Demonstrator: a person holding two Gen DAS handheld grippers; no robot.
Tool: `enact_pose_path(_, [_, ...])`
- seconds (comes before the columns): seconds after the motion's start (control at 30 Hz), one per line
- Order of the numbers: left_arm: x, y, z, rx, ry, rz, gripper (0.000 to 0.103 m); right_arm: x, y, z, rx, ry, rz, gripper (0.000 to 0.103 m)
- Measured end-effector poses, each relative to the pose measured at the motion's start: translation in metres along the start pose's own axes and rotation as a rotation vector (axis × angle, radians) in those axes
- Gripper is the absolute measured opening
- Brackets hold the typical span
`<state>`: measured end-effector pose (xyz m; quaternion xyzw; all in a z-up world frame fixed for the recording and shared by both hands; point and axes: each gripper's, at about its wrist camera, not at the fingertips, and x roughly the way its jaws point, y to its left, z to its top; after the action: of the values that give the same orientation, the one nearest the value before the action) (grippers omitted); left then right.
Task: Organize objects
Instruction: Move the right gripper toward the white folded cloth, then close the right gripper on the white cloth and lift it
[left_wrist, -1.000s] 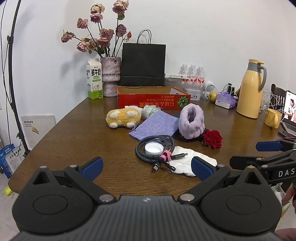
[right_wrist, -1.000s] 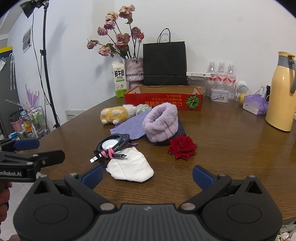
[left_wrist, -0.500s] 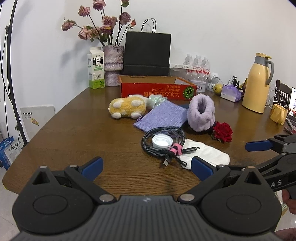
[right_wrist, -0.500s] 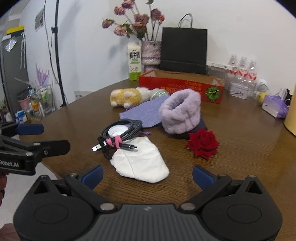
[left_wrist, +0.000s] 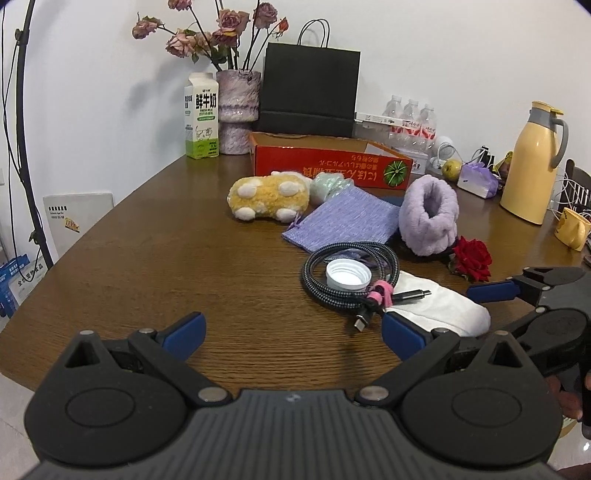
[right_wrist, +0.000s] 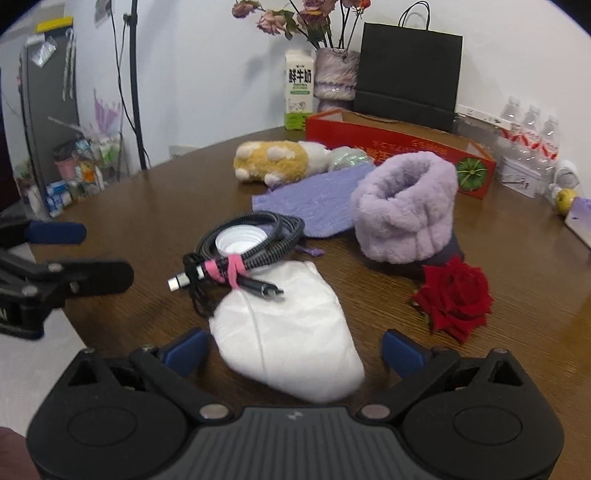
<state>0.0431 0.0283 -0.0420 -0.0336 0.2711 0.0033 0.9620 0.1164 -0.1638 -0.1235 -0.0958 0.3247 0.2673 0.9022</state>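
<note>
— While both tools are held low over the near edge of the wooden table (left_wrist: 155, 258), what is seen at the left of the left wrist frame?

— A milk carton (left_wrist: 201, 116) is seen at upper left, with a vase of dried roses (left_wrist: 238, 110) just beside it and a black paper bag (left_wrist: 308, 94) next along. The left gripper (left_wrist: 291, 330) is spread wide at the bottom, nothing held between its blue pads.

— And toward the centre?

— A red cardboard box (left_wrist: 328, 164) is placed in front of the bag. Below it a yellow plush toy (left_wrist: 267, 199) is found, then a purple woven pouch (left_wrist: 345, 221), which is partly overlapped by a coiled braided cable (left_wrist: 351, 273). A white bottle cap (left_wrist: 347, 273) is enclosed by the coil.

— Further right?

— A lilac fluffy band (left_wrist: 430, 216) is stood up at centre right, a red rose (left_wrist: 472, 258) just beside it, and a yellow thermos (left_wrist: 533, 162) at far right.

— What is shown in the right wrist frame?

— A white cloth bag (right_wrist: 284, 339) is framed at lower centre, one cable plug resting on it. The right gripper (right_wrist: 291, 350) is likewise released, its pads set either side of the bag without visible contact.
</note>
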Motion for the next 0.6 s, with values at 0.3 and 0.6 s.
enact_pose_path(0.3, [0.005,0.002,0.000,-0.016,0.025,0.000,0.103,0.002,-0.005,0.006,-0.048,-0.029,0.072,0.069])
enact_pose_path(0.6, [0.010,0.001,0.004,-0.024,0.043,0.002,0.103,-0.007,-0.012,0.001,-0.050,-0.053,0.088,0.063])
